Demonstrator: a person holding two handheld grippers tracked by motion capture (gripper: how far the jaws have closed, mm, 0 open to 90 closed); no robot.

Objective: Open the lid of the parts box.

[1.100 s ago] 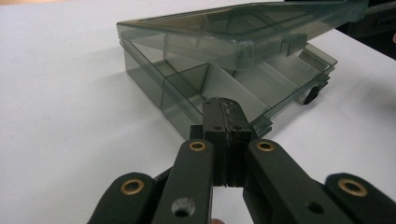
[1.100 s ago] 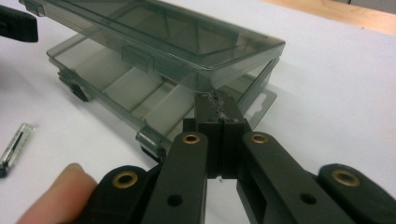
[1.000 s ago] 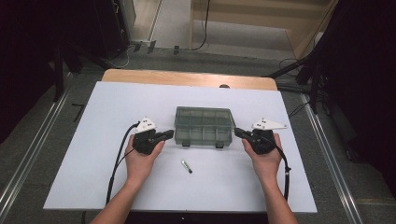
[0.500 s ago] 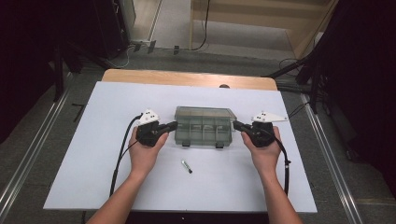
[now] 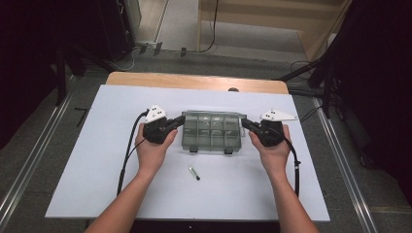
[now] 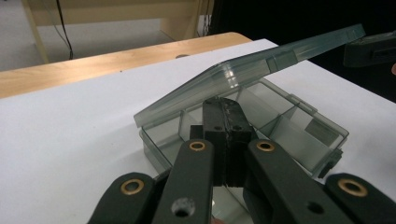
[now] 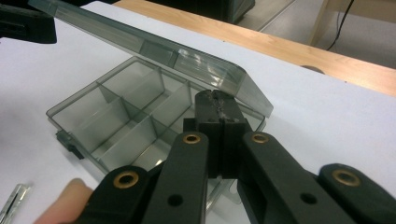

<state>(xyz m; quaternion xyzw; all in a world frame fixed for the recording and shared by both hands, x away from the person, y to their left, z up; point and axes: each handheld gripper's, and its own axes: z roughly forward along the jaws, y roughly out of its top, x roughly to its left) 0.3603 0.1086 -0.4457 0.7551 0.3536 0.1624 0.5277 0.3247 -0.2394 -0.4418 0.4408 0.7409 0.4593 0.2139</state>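
Observation:
A smoky clear plastic compartment box (image 5: 211, 141) stands mid-table, and its lid (image 6: 261, 70) is tilted up at the near side, hinged at the far side. My left gripper (image 5: 180, 120) is shut, with its tip (image 6: 223, 105) under the lid's left end. At the opposite end my right gripper (image 5: 244, 124) is also shut, its tip (image 7: 215, 100) tucked under the lid (image 7: 140, 44). Neither gripper has anything between its jaws. The compartments of the box (image 7: 116, 116) look empty.
A small slim stick-like item (image 5: 194, 173) lies on the white table sheet (image 5: 97, 160) just in front of the box. A wooden table edge (image 5: 194, 81) runs behind the sheet. Cables trail from both grippers toward the person.
Both hands have risen and shifted toward the far side of the box. The lid, flat a second ago, now stands lifted at its near edge.

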